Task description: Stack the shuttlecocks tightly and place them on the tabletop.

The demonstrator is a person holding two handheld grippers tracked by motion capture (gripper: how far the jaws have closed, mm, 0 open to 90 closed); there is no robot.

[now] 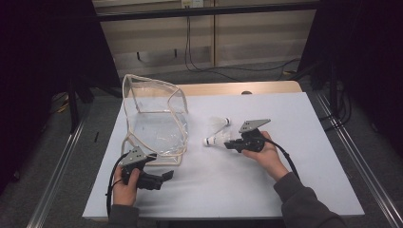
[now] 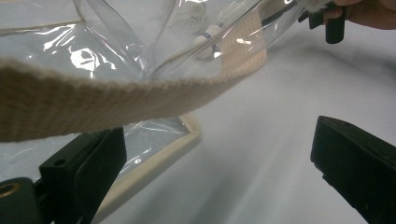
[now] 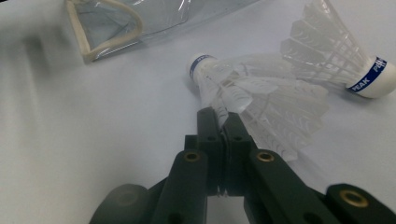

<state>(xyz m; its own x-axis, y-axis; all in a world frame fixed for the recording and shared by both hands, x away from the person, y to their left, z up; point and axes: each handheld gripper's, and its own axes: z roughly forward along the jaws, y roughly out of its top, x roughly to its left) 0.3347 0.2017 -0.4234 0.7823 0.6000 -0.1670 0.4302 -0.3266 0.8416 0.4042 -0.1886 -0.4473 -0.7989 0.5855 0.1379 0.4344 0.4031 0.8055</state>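
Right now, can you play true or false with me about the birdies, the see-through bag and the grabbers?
1. The right gripper pinches a shuttlecock by its feathers. True.
2. Both shuttlecocks are inside the bag. False: both lie on the table beside it.
3. The left gripper is open. True.
4. The bag is black. False: it is clear with cream trim.
5. The second shuttlecock lies loose on the table. True.

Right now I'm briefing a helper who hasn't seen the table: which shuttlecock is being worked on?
Start at the clear bag on the white table. Right of it lie two shuttlecocks; take the nearer shuttlecock. Unlike the far shuttlecock, its feathers are pinched in the right tool.
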